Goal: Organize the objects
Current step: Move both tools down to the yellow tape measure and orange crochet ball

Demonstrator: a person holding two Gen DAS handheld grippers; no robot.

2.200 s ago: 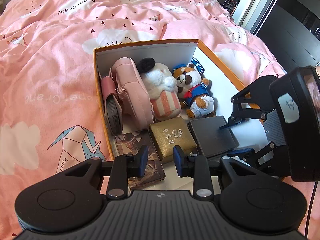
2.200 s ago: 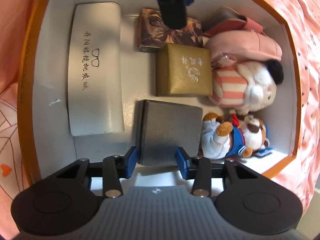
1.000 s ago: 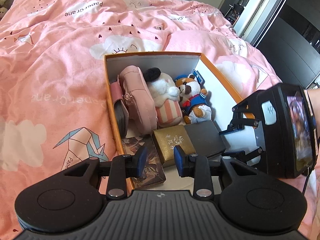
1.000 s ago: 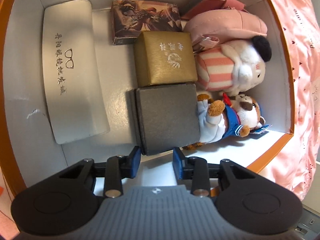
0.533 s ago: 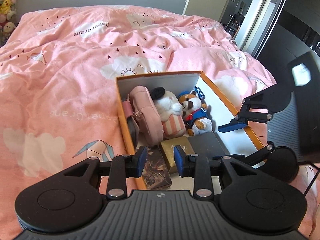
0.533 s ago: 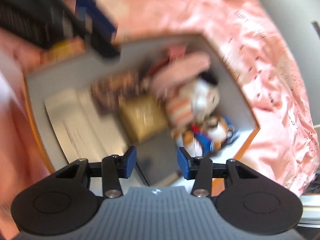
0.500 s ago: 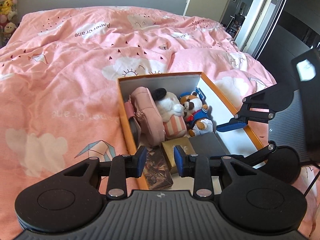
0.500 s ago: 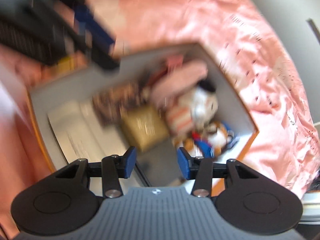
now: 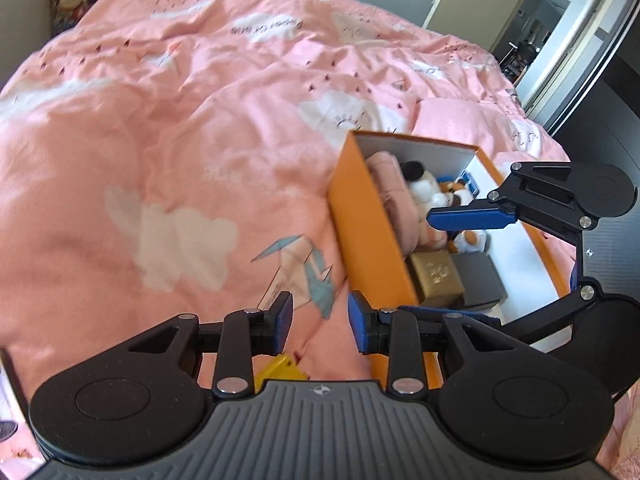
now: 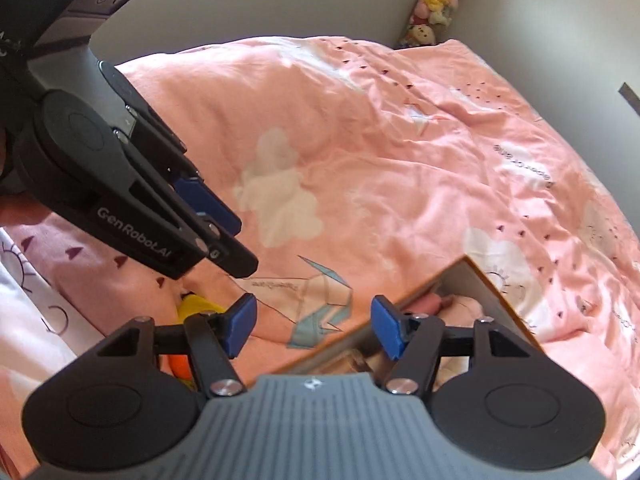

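Note:
An orange box (image 9: 368,220) stands on the pink bedspread (image 9: 160,128), right of centre in the left wrist view. Inside it are a pink pouch (image 9: 388,184), a white plush (image 9: 424,190), a bear plush (image 9: 460,198), a gold box (image 9: 436,276) and a dark grey box (image 9: 480,280). My left gripper (image 9: 320,322) hovers over the bedspread left of the box, jaws opening slightly, nothing between them. My right gripper (image 10: 314,324) hangs above the box rim (image 10: 400,300), jaws opening and empty. A yellow toy (image 10: 196,304) lies on the bedspread beneath the left gripper (image 10: 224,236).
Soft toys (image 10: 432,0) are piled in the far corner by the wall. An open doorway (image 9: 560,40) and dark cabinets lie beyond the bed's right side. The bedspread stretches wide to the left and behind the box.
The right gripper has let go of the dark grey box, lifted out of the orange box, rolled and spread its jaws. The left gripper has drawn back and swung left of the box.

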